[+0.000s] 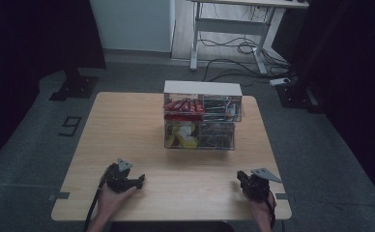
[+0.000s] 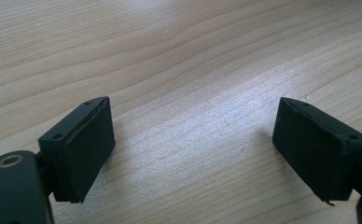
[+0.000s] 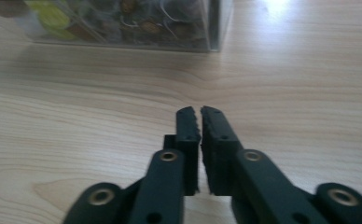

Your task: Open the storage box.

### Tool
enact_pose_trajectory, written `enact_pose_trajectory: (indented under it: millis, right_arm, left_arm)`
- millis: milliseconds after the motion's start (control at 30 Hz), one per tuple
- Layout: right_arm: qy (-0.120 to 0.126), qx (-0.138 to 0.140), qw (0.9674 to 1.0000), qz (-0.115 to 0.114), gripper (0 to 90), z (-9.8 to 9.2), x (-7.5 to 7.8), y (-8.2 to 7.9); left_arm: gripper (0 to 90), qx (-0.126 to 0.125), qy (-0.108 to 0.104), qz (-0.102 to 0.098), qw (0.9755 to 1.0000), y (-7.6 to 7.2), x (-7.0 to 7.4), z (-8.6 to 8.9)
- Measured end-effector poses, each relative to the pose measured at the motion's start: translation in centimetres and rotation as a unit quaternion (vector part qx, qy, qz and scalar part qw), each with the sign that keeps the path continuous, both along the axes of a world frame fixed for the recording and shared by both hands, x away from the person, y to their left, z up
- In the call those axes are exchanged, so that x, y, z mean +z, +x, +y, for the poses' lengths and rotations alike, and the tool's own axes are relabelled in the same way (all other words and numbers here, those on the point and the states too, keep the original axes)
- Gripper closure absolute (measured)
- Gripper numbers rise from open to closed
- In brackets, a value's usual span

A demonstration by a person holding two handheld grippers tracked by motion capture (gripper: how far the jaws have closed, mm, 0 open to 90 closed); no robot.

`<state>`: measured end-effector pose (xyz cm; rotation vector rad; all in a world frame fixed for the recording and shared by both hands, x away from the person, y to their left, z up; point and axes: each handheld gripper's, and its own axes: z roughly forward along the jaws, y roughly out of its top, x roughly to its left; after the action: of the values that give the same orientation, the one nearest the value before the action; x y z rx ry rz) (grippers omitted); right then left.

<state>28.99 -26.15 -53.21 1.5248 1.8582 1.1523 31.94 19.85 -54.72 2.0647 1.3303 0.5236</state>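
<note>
A clear two-tier box (image 1: 201, 118) stands at the far middle of the wooden table (image 1: 127, 130), with red packets in its upper tier and yellow ones below. Its lower corner (image 3: 123, 21) lies ahead of my right gripper (image 3: 199, 112), whose jaws are shut with nothing between them. That right gripper (image 1: 243, 176) rests near the table's front right edge. My left gripper (image 1: 139, 181) lies at the front left, pointing right. In the left gripper view the left gripper (image 2: 193, 140) is open, its pads wide apart over bare wood.
Behind the table a white desk frame (image 1: 229, 29) stands with cables on the grey floor. Black stand bases (image 1: 74, 87) sit at the far left and far right. The table's near half between the two grippers is bare wood.
</note>
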Motion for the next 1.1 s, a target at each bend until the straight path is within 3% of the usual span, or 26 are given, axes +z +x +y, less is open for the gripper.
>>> enact_pose_trajectory:
  millis: [433,1100]
  right_arm:
    - [0.020,0.026,0.9993,-0.019,89.1,1.4,1.3,0.9]
    - [0.032,0.048,0.9982,-0.013,89.1,4.5,2.1,4.4]
  left_arm:
    - [14.3,0.001,-0.001,-0.001,1.0000,0.0,0.0,0.0]
    - [14.4,0.003,-0.001,-0.001,1.0000,0.0,0.0,0.0]
